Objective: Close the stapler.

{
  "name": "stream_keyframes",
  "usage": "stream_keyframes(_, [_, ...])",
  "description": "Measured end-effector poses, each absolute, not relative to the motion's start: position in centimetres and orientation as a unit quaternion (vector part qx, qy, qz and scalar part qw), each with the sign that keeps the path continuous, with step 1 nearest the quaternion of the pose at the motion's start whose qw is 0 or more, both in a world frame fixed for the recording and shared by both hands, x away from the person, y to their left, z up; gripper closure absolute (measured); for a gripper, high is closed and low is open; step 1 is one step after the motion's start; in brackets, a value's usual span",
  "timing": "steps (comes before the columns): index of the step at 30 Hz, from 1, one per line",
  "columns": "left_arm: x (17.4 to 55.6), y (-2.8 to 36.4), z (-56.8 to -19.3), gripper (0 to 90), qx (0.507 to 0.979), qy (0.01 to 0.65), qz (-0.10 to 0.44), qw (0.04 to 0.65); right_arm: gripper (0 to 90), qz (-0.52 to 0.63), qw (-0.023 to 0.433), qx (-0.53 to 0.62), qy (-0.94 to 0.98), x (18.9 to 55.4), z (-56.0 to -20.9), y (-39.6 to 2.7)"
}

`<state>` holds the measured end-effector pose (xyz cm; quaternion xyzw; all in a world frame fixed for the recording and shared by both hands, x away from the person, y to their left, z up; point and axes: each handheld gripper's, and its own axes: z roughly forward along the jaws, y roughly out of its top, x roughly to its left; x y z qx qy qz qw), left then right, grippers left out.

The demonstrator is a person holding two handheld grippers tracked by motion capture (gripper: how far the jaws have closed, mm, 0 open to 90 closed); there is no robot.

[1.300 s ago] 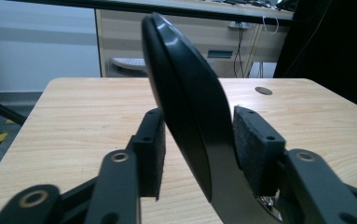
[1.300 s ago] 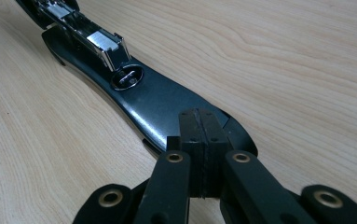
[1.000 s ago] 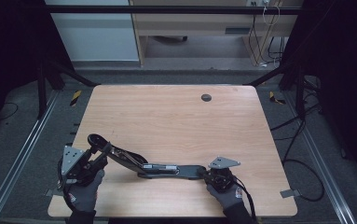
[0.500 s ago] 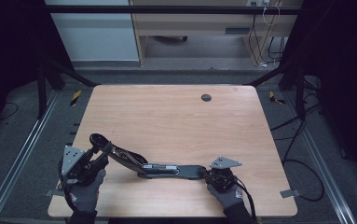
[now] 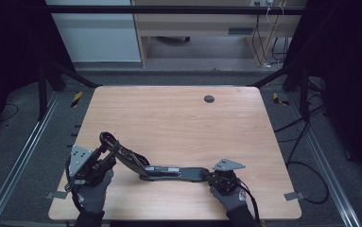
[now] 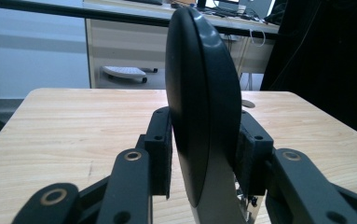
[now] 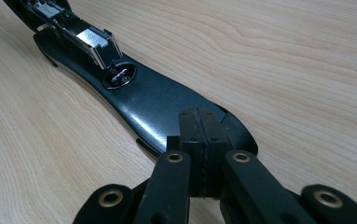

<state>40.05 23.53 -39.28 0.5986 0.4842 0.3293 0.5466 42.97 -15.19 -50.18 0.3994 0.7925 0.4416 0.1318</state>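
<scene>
A long black stapler (image 5: 169, 171) lies swung open on the wooden table (image 5: 178, 118). Its base (image 7: 148, 98) is flat and its metal magazine (image 7: 80, 37) points away. Its top arm (image 6: 204, 93) slants up to the left. My left gripper (image 5: 104, 150) holds the raised end of that arm. Its jaws have just been closing, and both pads (image 6: 160, 149) touch the arm's sides. My right gripper (image 7: 198, 126) is shut with nothing between its pads. Its tips rest on the base's near end (image 5: 202, 174).
A round cable hole (image 5: 209, 99) sits near the table's far edge. Beyond the table stand a wooden desk (image 5: 202, 23) and hanging cables (image 5: 268, 33). Black frame legs (image 5: 51, 75) flank the table. The near table edge runs just below both gloved hands.
My left gripper and the stapler's raised arm have shifted slightly to the right. The right gripper and the base have stayed put.
</scene>
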Motion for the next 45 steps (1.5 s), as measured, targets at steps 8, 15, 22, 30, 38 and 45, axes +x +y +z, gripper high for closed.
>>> stream_keyframes(8, [40.0, 22.5, -38.9, 63.2, 0.601, 0.476, 0.333, 0.549, 90.0, 0.442, 0.134, 0.398, 0.793, 43.0, -50.2, -15.2])
stream_keyframes(15, [40.0, 21.7, -38.8, 63.4, 0.604, 0.468, 0.345, 0.545, 90.0, 0.442, 0.136, 0.399, 0.792, 42.9, -50.2, -15.1])
stream_keyframes(22, [39.9, 20.8, -38.6, 63.5, 0.608, 0.459, 0.359, 0.539, 90.0, 0.443, 0.137, 0.397, 0.792, 42.9, -50.2, -15.1])
stream_keyframes(30, [39.9, 20.1, -38.5, 63.7, 0.611, 0.454, 0.370, 0.533, 90.0, 0.443, 0.136, 0.397, 0.792, 42.9, -50.2, -15.1])
stream_keyframes(38, [39.9, 19.1, -38.4, 63.8, 0.611, 0.449, 0.382, 0.528, 90.0, 0.445, 0.134, 0.396, 0.792, 42.9, -50.3, -14.9])
stream_keyframes(45, [39.9, 18.3, -38.3, 63.8, 0.616, 0.443, 0.392, 0.521, 90.0, 0.446, 0.135, 0.392, 0.793, 42.8, -50.3, -14.8])
